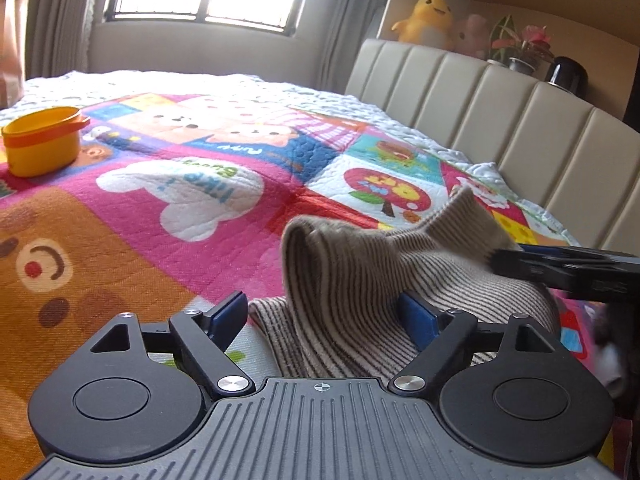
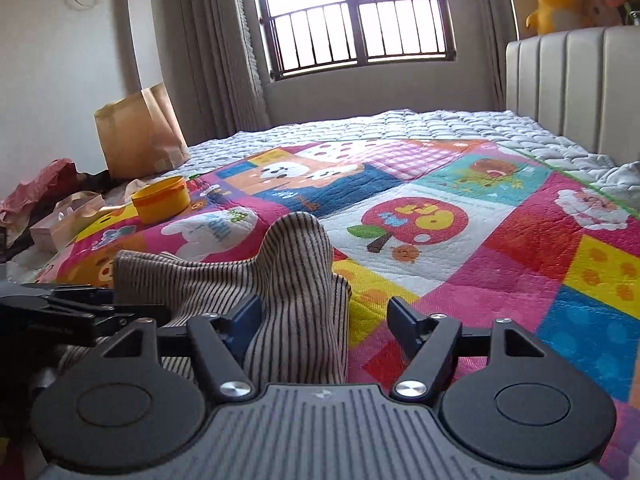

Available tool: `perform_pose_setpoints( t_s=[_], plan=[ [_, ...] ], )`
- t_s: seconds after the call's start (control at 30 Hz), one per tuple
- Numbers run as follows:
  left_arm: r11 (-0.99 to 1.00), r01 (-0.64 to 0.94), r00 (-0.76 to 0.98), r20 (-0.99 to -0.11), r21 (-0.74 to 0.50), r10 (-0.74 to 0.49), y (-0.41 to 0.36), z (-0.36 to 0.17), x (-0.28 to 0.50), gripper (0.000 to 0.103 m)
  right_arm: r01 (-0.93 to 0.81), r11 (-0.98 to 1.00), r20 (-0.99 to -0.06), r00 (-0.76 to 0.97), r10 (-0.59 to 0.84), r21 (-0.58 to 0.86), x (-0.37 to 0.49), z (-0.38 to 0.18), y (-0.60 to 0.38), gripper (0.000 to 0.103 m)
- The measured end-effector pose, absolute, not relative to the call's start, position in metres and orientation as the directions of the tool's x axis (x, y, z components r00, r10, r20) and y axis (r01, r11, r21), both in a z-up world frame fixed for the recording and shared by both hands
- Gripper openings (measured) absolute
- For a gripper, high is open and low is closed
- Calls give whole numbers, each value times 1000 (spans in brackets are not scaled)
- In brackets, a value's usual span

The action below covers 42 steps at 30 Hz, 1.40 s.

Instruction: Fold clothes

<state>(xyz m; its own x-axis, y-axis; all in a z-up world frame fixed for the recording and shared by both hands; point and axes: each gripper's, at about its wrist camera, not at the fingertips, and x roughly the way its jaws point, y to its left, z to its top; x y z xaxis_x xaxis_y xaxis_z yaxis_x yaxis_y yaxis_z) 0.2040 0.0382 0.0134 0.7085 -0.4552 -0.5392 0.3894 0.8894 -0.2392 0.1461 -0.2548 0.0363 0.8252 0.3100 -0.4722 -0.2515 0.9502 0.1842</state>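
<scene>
Left gripper [image 1: 324, 316]: jaws spread wide, with the striped cloth [image 1: 360, 280] bunched between them; the cloth touches the right blue pad, clear of the left pad, and no grip is evident. Right gripper [image 2: 324, 320]: jaws likewise wide apart, a raised fold of the striped cloth [image 2: 296, 280] lying against the left pad, the right pad bare. The cloth sits crumpled on the quilt [image 1: 160, 208], near edge of the bed, its long axis running across from one gripper to the other, one hump standing upright. Further out, an orange tub [image 1: 42, 140] stands on the quilt well apart. A paper bag [image 2: 140, 132] stands at the far edge and a padded headboard [image 1: 500, 108] lines the side.
</scene>
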Motion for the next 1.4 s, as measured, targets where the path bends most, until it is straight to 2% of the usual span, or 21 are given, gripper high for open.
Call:
perform_pose_setpoints(
  t_s=[0.1, 0.2, 0.3, 0.37, 0.43, 0.5, 0.57, 0.63, 0.73, 0.83, 0.93, 1.03, 1.1, 1.23, 1.3, 1.4],
  plan=[
    [889, 388, 708, -539, -244, -457, 40, 13, 204, 89, -259, 922, -484, 792, 373, 286, 115, 37, -267, 98],
    [888, 386, 707, -539, -248, -458, 41, 12, 204, 90, -220, 868, -514, 731, 449, 446, 95, 24, -278, 98],
    [888, 384, 706, -539, -253, -459, 43, 12, 204, 91, -113, 739, -501, 666, 552, 664, 103, 1, -280, 98],
    [887, 383, 705, -539, -256, -460, 44, 11, 204, 91, -54, 689, -485, 670, 561, 723, 112, -8, -275, 98],
    [887, 383, 705, -539, -258, -461, 45, 11, 205, 91, -32, 691, -479, 698, 533, 723, 123, -8, -268, 96],
    [888, 380, 706, -540, -257, -458, 46, 12, 205, 91, -15, 702, -478, 722, 501, 712, 133, -8, -264, 85],
    [889, 382, 710, -536, -251, -457, 48, 16, 203, 91, 1, 693, -474, 729, 493, 721, 143, -11, -268, 78],
    [888, 392, 718, -525, -238, -458, 54, 24, 200, 89, -4, 705, -476, 735, 482, 709, 152, -10, -273, 76],
    [888, 408, 749, -478, -212, -458, 67, 43, 195, 93, -34, 773, -490, 757, 434, 633, 171, -4, -275, 76],
    [862, 447, 729, -462, -238, -505, 75, 54, 200, 95, -58, 826, -503, 769, 396, 561, 196, -3, -278, 76],
    [828, 503, 673, -490, -246, -554, 62, 46, 213, 96, -71, 838, -504, 770, 391, 542, 211, -1, -282, 79],
    [820, 503, 623, -544, -272, -562, 45, 25, 232, 96, -59, 812, -501, 761, 413, 580, 204, -2, -284, 84],
    [809, 477, 592, -554, -345, -585, 44, 9, 242, 99, -45, 774, -501, 738, 452, 632, 191, -9, -285, 86],
    [793, 453, 568, -554, -407, -609, 43, -5, 243, 98, -75, 740, -469, 729, 498, 669, 164, -18, -277, 86],
    [790, 451, 565, -552, -416, -613, 41, -7, 239, 95, -134, 779, -480, 720, 501, 613, 160, -19, -264, 86],
    [799, 482, 579, -554, -359, -598, 30, -3, 219, 90, -199, 813, -494, 706, 507, 548, 159, -19, -252, 86]
  ],
)
